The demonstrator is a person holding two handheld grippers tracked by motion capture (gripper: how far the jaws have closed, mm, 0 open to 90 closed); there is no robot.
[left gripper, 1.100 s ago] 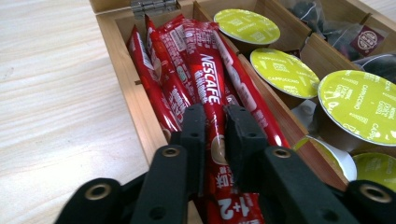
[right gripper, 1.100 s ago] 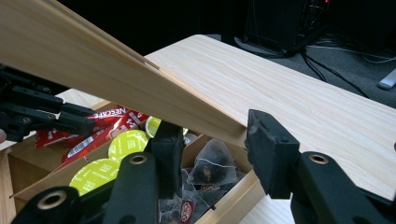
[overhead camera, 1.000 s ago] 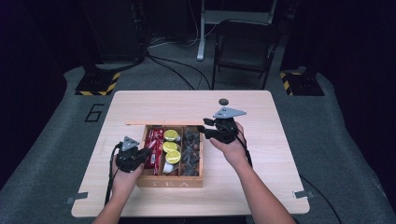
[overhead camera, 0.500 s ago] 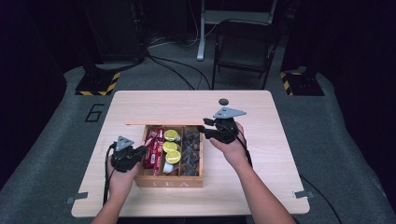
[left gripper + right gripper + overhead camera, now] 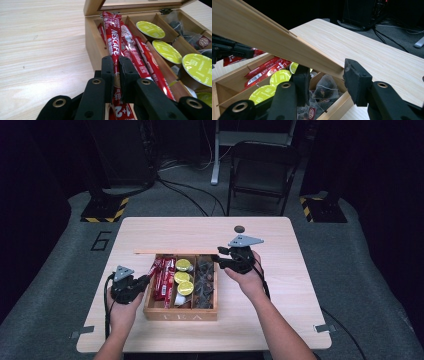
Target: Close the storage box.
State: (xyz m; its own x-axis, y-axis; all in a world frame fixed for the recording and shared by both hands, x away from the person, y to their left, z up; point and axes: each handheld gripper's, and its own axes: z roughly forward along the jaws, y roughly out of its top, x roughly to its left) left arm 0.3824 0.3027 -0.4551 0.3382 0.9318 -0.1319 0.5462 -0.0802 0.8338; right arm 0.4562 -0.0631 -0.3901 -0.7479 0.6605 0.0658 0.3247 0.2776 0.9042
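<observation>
We are pinching a red, glossy coffee stick [image 5: 113, 42] in the left hand-held gripper [image 5: 115, 75]; our right hand-held gripper [image 5: 324, 77] is spread around the box lid [image 5: 274, 42].

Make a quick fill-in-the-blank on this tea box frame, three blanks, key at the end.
1. The left gripper is shut on a ____ coffee stick.
2. The capsules in the wooden box have ____ lids.
3. The right gripper sits at the box's open ____.

Missing words: red; yellow-green; lid
</observation>
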